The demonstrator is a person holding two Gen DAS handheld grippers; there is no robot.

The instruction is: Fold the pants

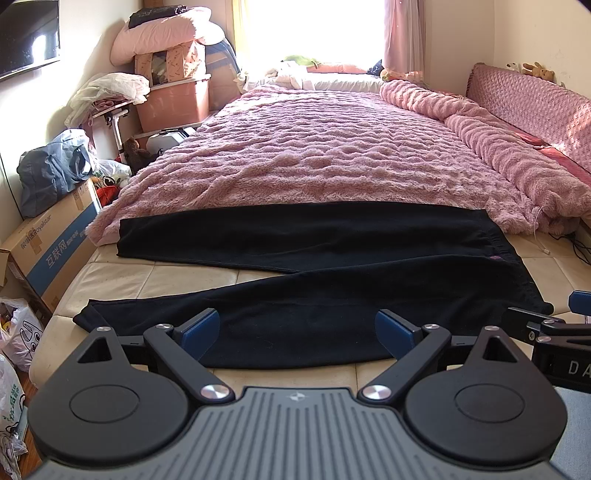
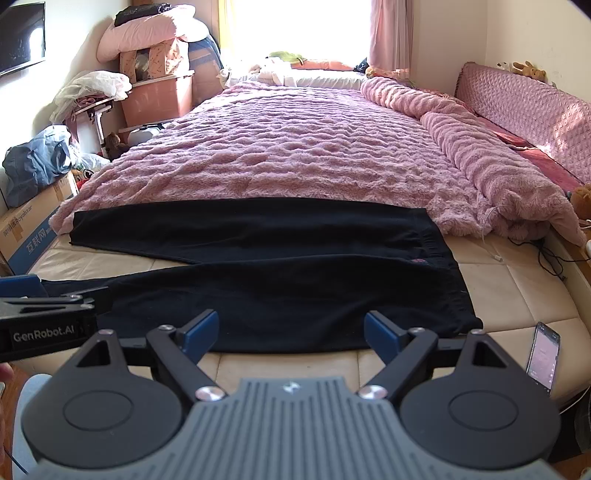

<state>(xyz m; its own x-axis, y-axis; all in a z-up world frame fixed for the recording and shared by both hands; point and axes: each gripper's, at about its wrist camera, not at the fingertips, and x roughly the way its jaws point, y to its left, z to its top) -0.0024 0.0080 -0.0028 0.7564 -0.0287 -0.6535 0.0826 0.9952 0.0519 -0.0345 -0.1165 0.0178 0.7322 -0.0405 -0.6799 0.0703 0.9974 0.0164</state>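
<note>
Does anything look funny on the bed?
Yes. The black pants lie with their legs splayed apart, not lined up, and a phone sits right at the mattress edge, where it could slip off.

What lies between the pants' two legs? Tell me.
Bare cream mattress, a wedge widening toward the cuffs of the black pants; both wrist views show it.

Pants: one black pair, two legs spread apart;
Grippers: two, left gripper and right gripper;
Pink blankets: one;
Phones: one;
Cardboard boxes: one printed box;
Wall screens: one
</note>
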